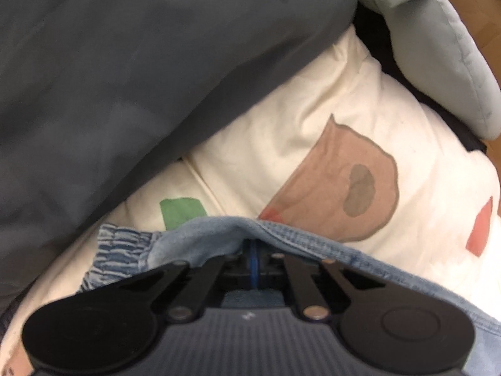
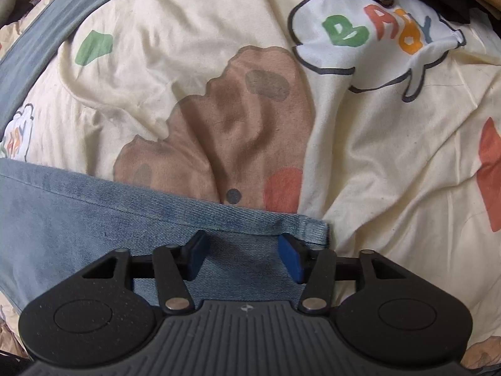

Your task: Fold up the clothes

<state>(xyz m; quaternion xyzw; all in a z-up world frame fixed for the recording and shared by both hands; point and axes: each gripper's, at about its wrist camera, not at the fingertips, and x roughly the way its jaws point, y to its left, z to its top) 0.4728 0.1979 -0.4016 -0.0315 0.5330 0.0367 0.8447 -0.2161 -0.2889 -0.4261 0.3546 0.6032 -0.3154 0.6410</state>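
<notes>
A light blue denim garment lies on a cream bedsheet printed with a brown bear. In the left wrist view my left gripper is shut on a fold of the denim, which drapes over the fingertips and hides them; an elastic ruched waistband shows at the left. In the right wrist view my right gripper is open, its blue pads apart and resting over the denim near its hemmed corner.
The cream bedsheet is wrinkled, with a "BABY" speech bubble print. A dark grey blanket lies at upper left of the left view. A pale grey-green pillow sits at upper right.
</notes>
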